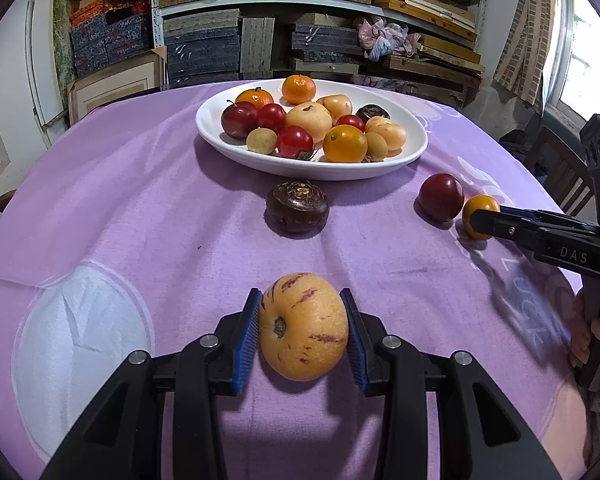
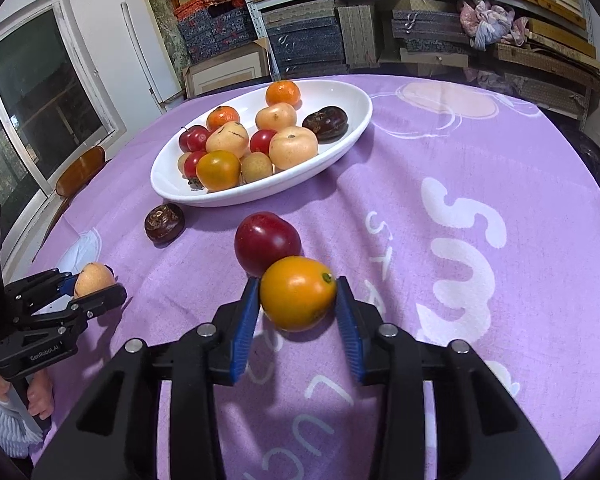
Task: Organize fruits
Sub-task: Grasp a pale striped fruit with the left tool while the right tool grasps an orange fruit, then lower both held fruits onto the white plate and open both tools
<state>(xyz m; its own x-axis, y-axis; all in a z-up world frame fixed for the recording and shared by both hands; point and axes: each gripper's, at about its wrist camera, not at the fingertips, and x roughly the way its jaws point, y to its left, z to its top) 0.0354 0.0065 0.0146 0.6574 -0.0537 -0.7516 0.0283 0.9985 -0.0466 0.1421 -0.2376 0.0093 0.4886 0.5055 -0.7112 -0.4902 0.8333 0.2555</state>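
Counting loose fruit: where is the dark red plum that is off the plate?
On the purple cloth, the dark red plum lies between the white plate and the orange fruit in the right gripper, touching that fruit.

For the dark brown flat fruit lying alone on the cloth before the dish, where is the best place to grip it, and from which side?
Grip the dark brown fruit across its widest middle band, coming down from above and in front. It is squat and sits flat on the purple cloth with its ringed top up, so the rounded sides offer the pads opposing faces. Nothing touches it, and the white dish sits just behind.
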